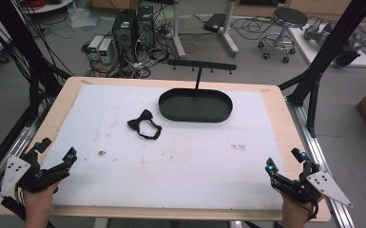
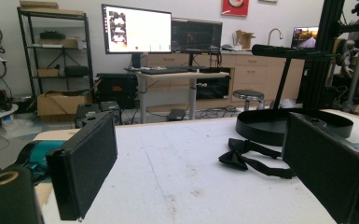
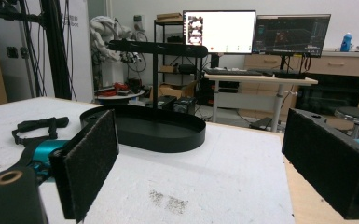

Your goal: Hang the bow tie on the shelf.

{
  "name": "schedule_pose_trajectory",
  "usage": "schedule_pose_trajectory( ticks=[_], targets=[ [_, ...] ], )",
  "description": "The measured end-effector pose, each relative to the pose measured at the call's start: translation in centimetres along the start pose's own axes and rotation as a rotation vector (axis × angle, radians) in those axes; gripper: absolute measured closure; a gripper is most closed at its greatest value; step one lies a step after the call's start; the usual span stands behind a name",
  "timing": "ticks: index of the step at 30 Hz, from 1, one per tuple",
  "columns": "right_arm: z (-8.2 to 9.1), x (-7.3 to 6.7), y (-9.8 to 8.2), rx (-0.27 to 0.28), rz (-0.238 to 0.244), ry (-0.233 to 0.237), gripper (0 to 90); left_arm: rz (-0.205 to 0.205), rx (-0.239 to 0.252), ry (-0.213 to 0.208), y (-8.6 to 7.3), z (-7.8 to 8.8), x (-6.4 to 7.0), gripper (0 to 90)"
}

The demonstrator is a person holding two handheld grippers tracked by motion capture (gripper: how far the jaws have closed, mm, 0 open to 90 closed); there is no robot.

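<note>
While both claws, left point(image 1: 56, 151) and right point(image 1: 285, 160), are gaping empty, the floppy black fabric bow tie point(image 1: 144, 124) is lying beside the glossy black oval tray point(image 1: 195, 114) on the white counter point(image 1: 180, 161).

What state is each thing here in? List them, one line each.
Bow tie: lying flat on the white mat, strap looped beside it, untouched.
Oval tray: empty, upright at the far side of the mat, beside the bow tie and apart from it.
Hanger bar: bare, nothing hung on it.
Left gripper: open, nothing between its fingers.
Right gripper: open, nothing between its fingers.
</note>
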State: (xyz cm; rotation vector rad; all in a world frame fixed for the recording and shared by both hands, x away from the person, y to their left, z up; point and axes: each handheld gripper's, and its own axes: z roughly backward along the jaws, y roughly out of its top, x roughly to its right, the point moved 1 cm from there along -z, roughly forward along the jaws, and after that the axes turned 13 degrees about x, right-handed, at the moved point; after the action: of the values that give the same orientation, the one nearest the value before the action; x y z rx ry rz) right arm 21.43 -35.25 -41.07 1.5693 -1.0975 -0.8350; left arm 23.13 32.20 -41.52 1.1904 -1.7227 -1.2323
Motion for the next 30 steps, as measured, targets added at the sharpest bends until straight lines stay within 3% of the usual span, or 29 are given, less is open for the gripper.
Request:
schedule_pose_trajectory(
  ticks=[18,23,30],
  targets=[
    [0.2,0.0,0.0,0.0,-0.013,-0.007,9.9,0.0,-0.001,-0.057,0.2,-1.0,1.2,11.0],
    [0.1,-0.1,0.0,0.011,-0.013,0.012,9.9,0.004,-0.018,-0.123,0.8,-2.3,2.3,11.0],
    [0.3,-0.1,-0.1,0.014,-0.019,0.015,9.9,-0.019,-0.101,-0.256,0.2,-5.6,5.1,11.1]
  ],
)
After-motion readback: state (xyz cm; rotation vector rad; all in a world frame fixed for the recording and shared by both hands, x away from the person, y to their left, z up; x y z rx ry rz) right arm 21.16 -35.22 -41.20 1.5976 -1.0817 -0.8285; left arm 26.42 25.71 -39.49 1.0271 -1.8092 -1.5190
